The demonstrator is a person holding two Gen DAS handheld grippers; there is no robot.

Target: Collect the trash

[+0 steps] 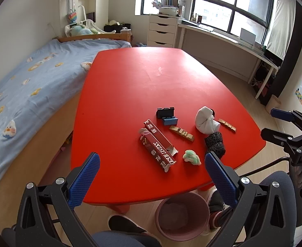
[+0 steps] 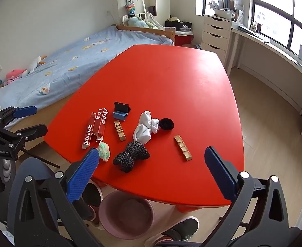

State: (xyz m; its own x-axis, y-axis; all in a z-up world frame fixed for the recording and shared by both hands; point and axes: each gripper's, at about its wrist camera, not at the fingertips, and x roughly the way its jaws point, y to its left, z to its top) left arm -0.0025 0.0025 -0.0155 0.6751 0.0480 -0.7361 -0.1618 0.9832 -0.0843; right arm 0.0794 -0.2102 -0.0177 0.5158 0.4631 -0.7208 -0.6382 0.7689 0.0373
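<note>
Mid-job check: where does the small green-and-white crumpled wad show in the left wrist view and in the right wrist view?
Left wrist view: the small green-and-white crumpled wad lies low and right of centre, near the red table's front edge.
Right wrist view: the wad lies lower left, beside the right hand-held gripper's left fingertip.
Shared landmark: the long dark-red printed carton, its near end just beside the wad.

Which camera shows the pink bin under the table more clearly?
The right wrist view: the pink bin shows most of its rim and inside, beyond the red table edge. The left wrist view shows the bin too, partly cut by the gripper's finger.
</note>
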